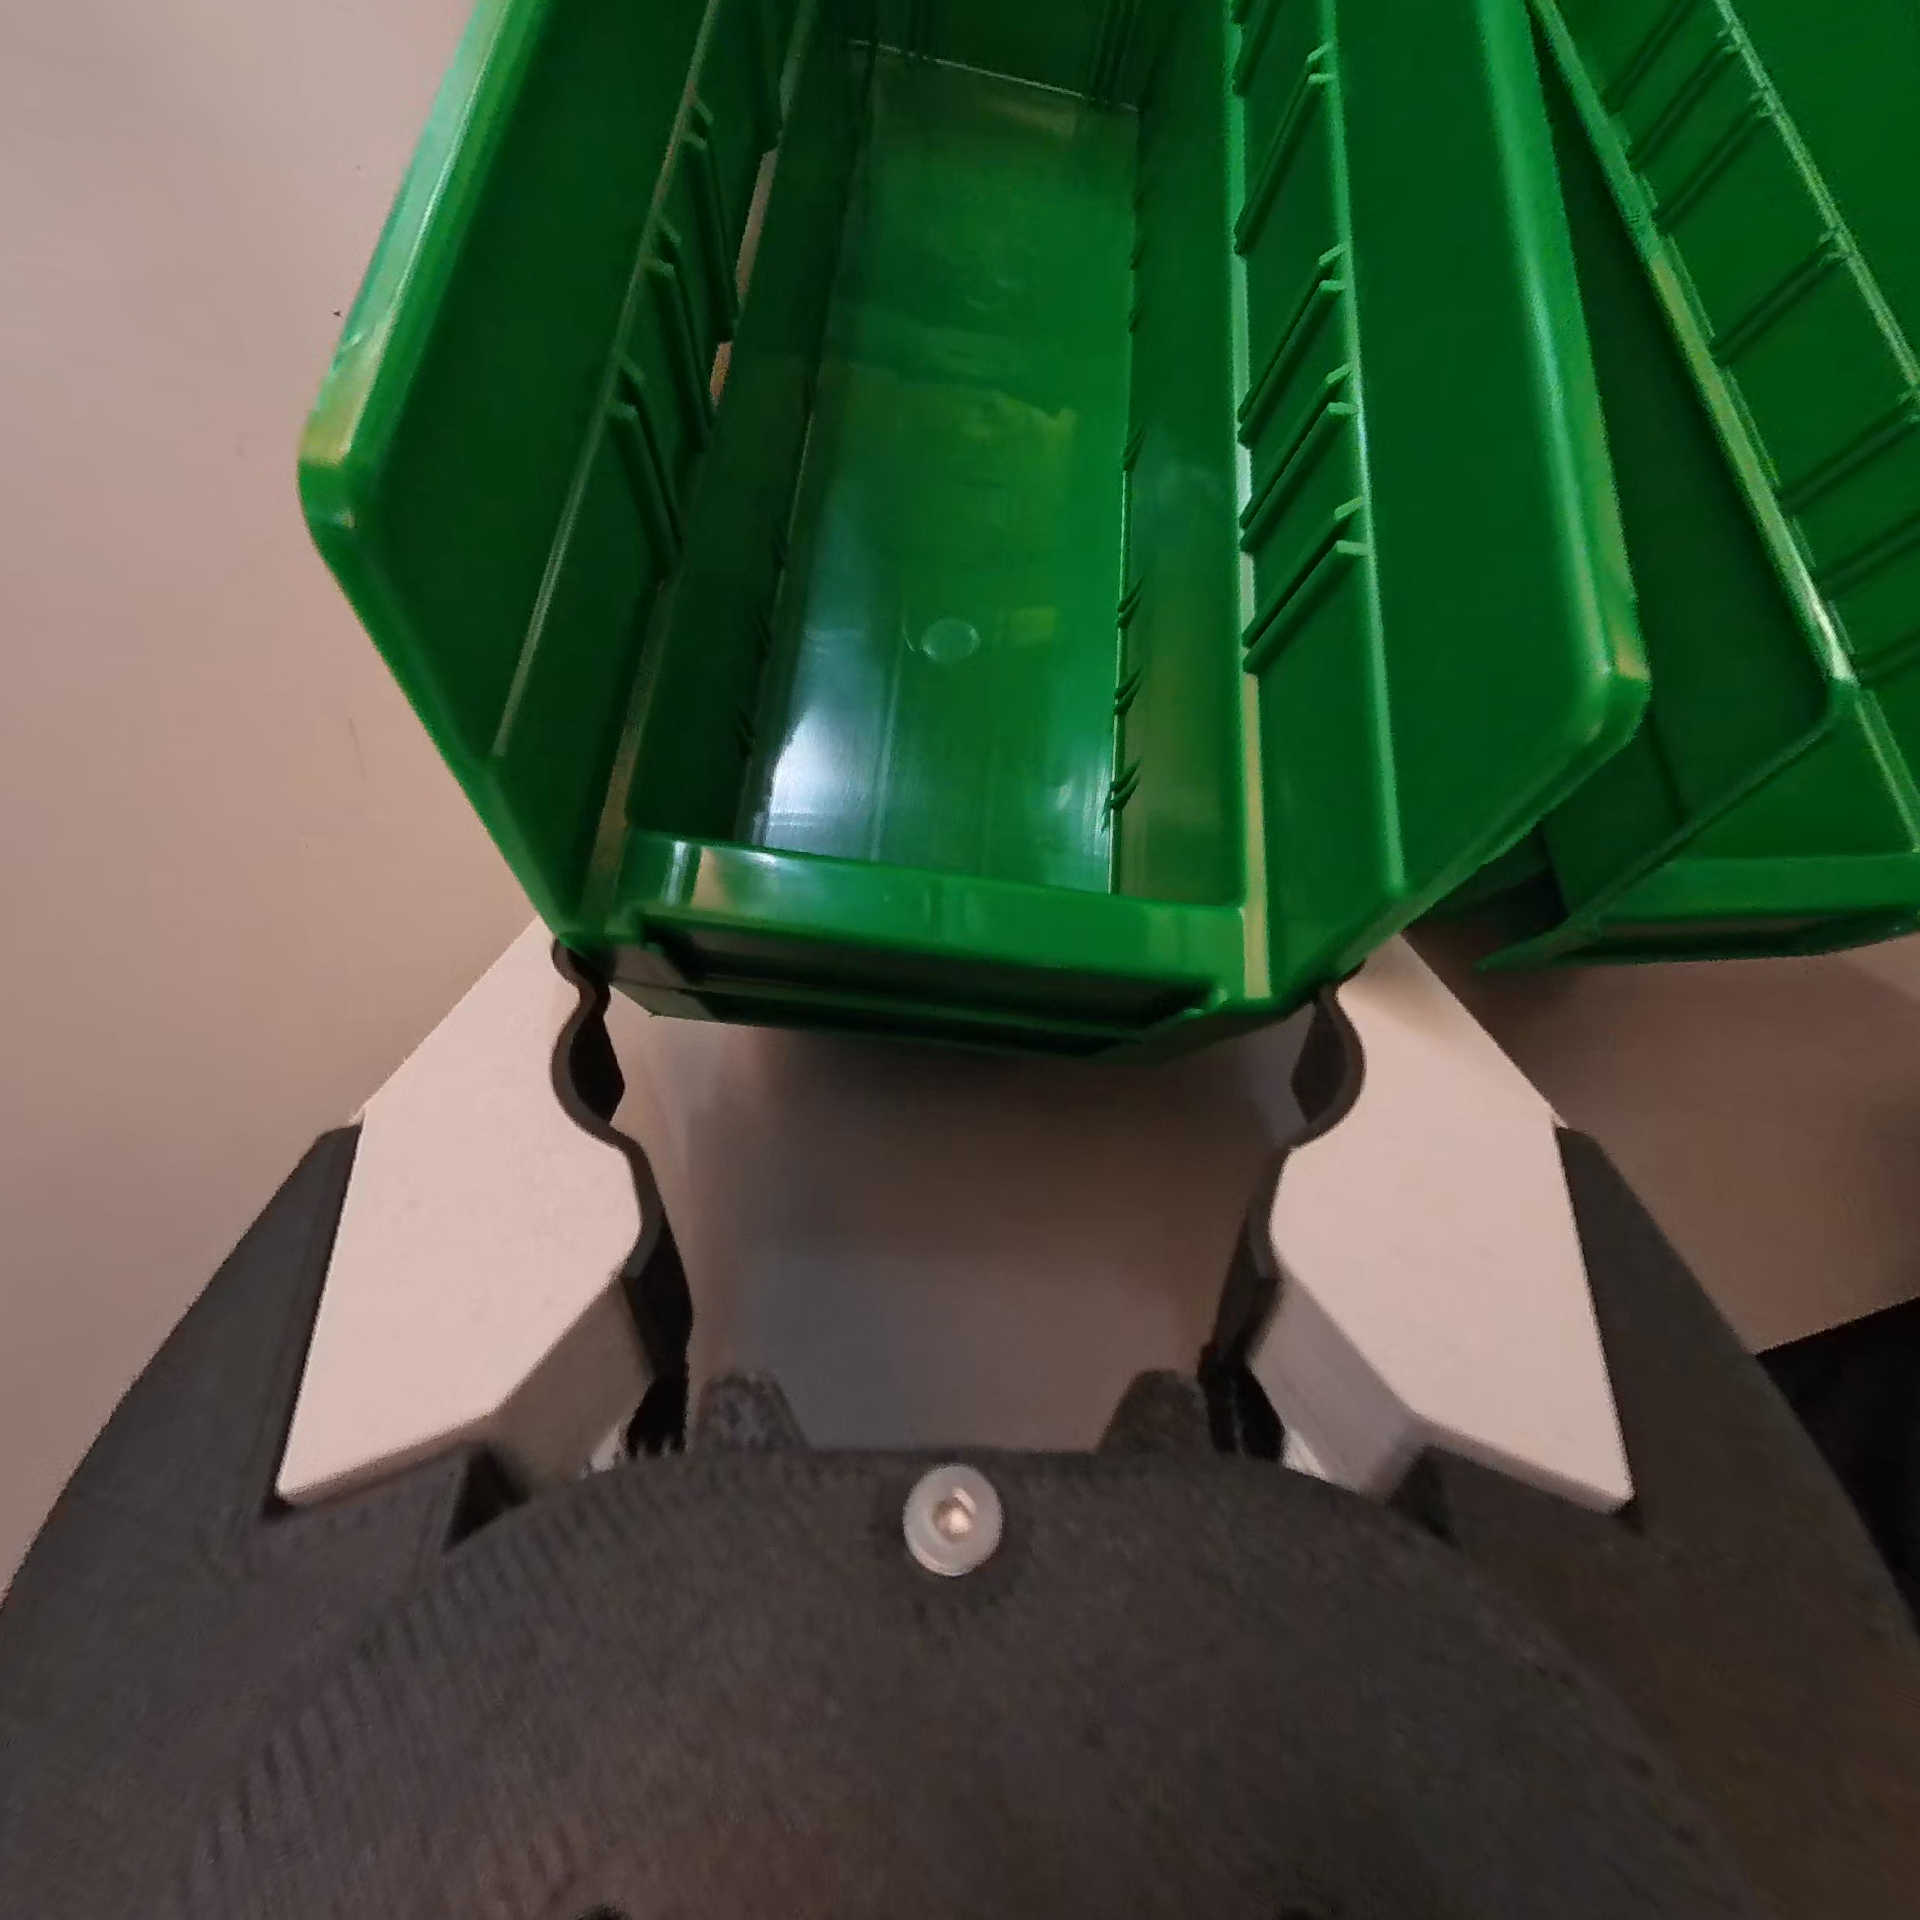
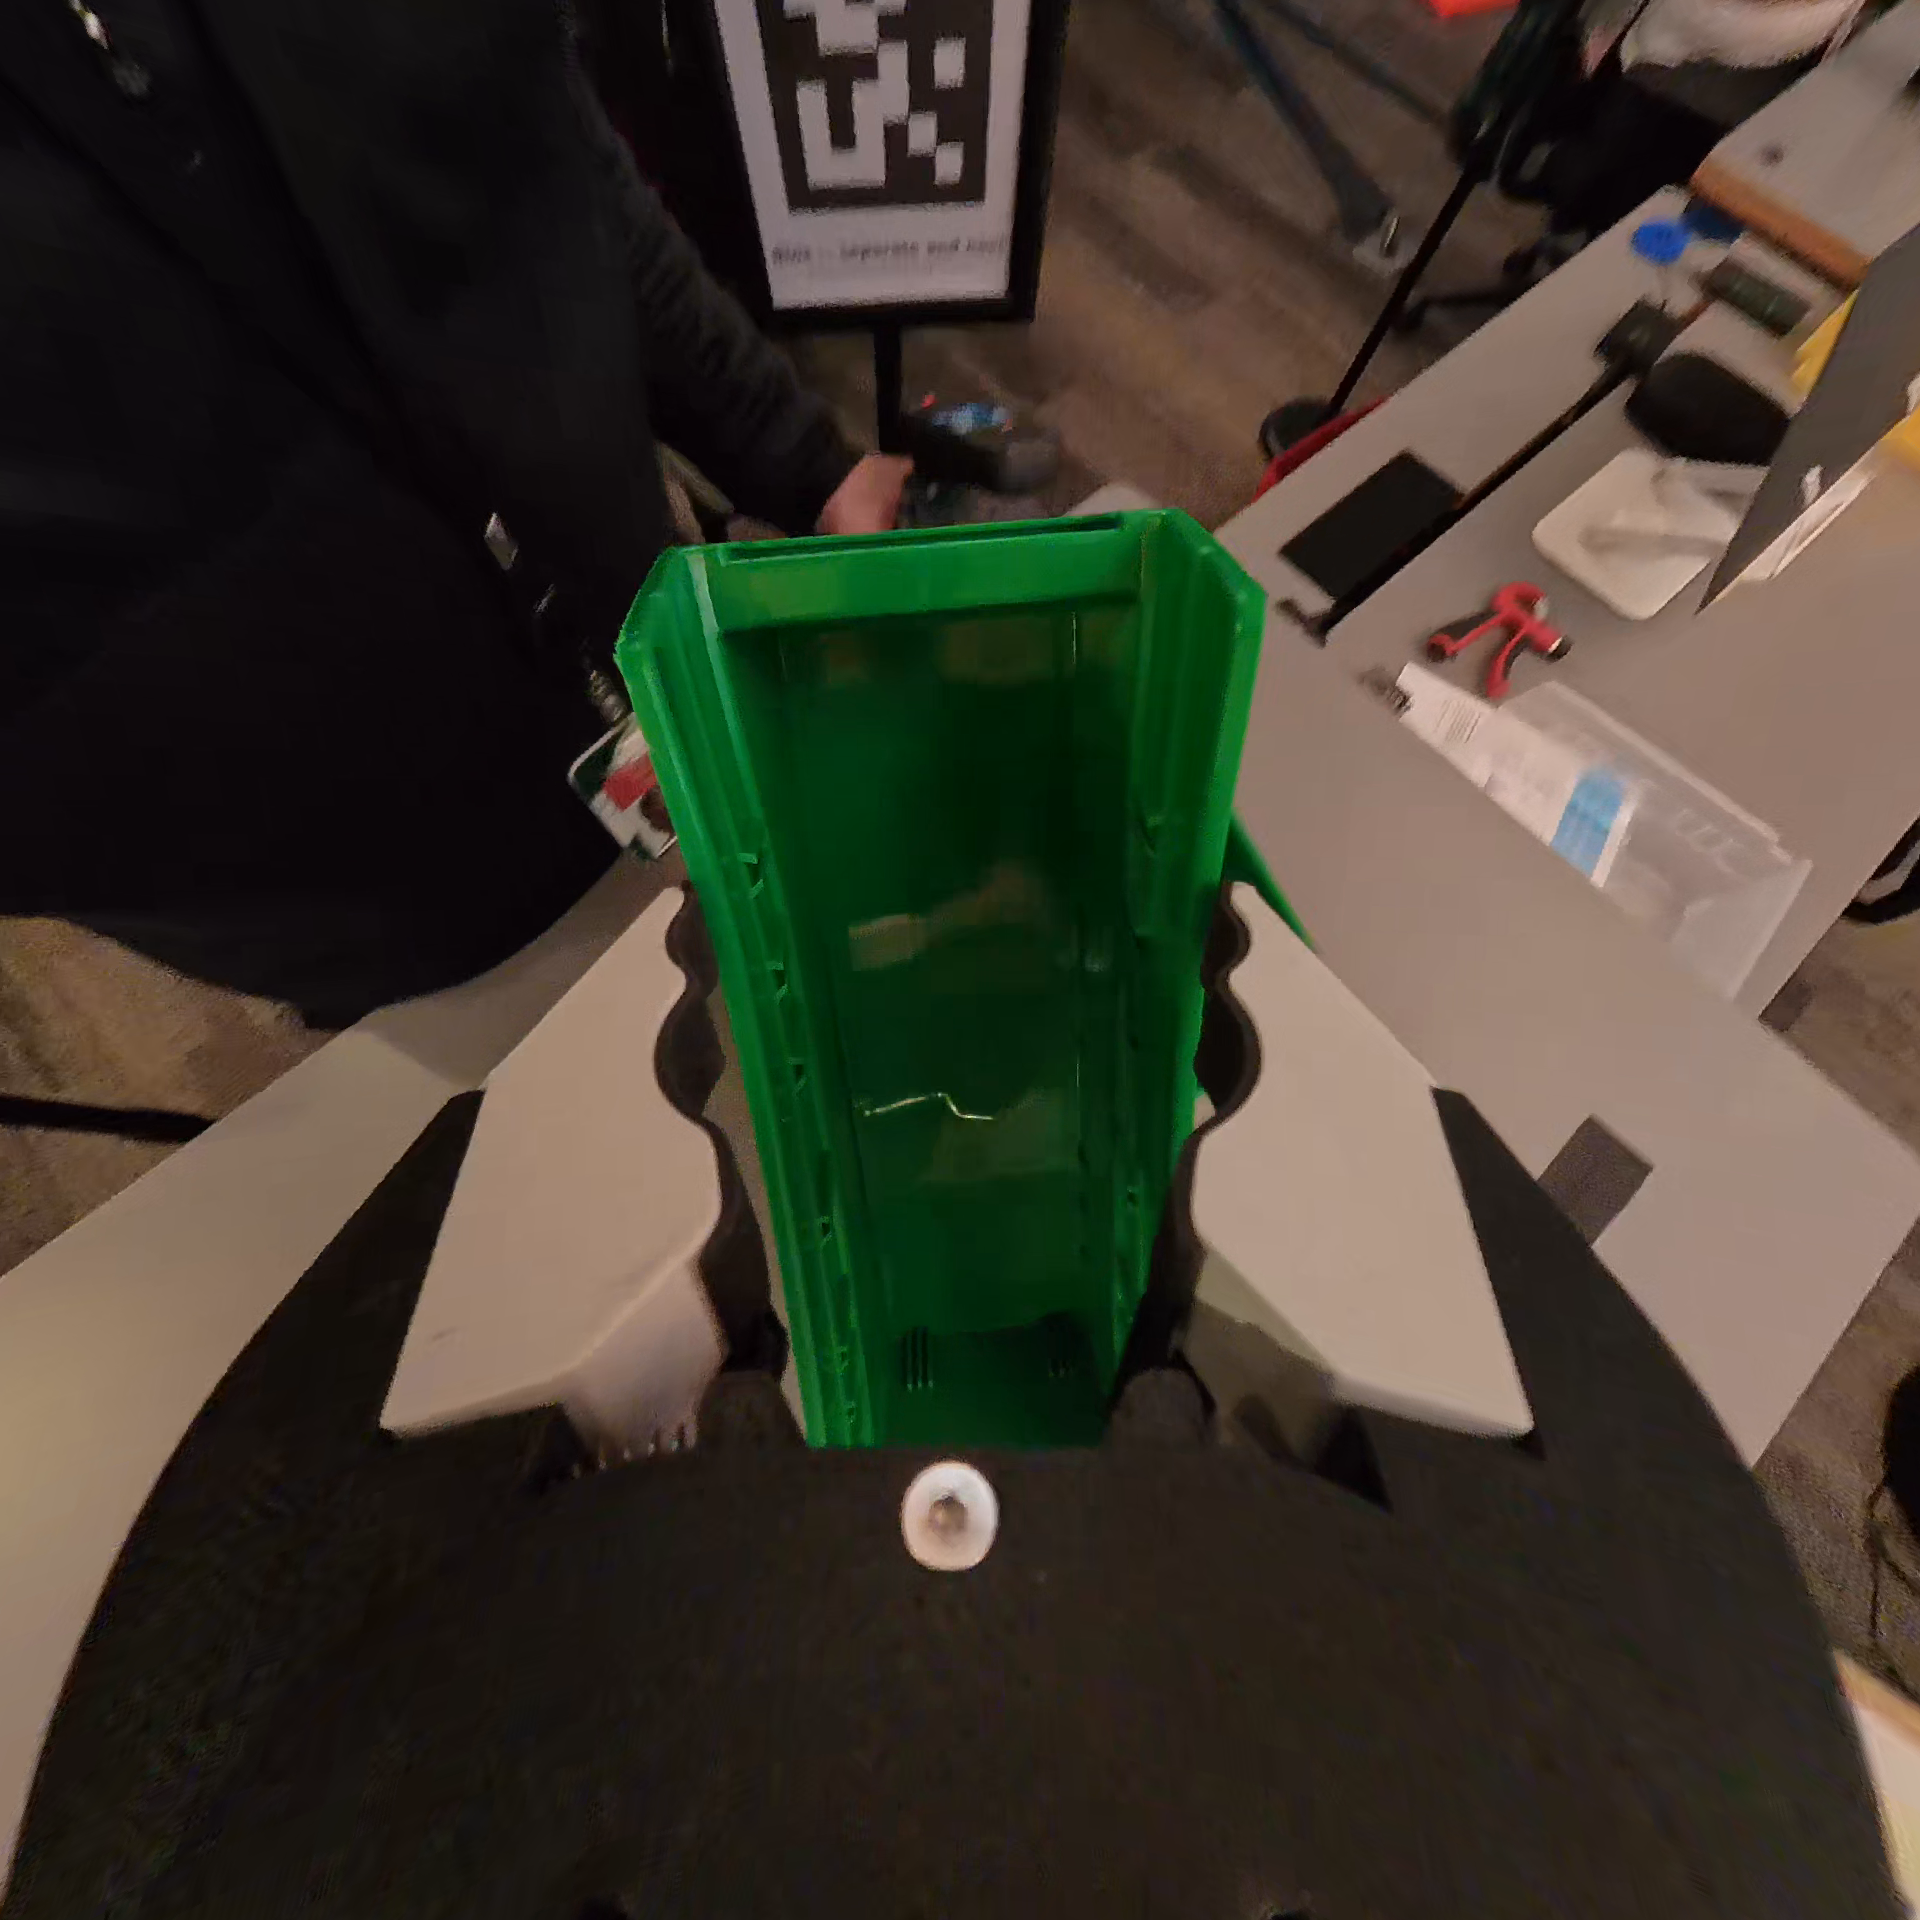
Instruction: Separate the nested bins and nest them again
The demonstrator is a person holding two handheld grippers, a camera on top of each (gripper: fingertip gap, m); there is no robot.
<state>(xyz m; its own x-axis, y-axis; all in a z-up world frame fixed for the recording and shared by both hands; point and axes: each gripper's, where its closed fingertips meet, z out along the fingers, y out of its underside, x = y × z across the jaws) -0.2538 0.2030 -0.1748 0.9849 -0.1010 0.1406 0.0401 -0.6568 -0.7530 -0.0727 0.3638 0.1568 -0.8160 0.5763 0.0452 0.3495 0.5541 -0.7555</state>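
In the left wrist view, green nested bins (image 1: 935, 520) lie open side up on a beige surface. Two stacked front ends show at their near end. My left gripper (image 1: 956, 987) is spread wide, with its fingertips (image 1: 587, 987) touching both near corners of the stack. Another green bin (image 1: 1766, 468) lies at the right. In the right wrist view, my right gripper (image 2: 961, 925) is shut on the long sides of a single green bin (image 2: 956, 831). It holds the bin above the table, pointing away from me. A green edge (image 2: 1262, 883) shows behind it.
A person in black (image 2: 312, 520) stands at the left, with a hand (image 2: 862, 499) on a dark device. A sign on a stand (image 2: 883, 156) is behind the bin. The grey table (image 2: 1455, 987) holds a red tool (image 2: 1496, 634), a plastic bag (image 2: 1621, 831) and a black phone (image 2: 1371, 520).
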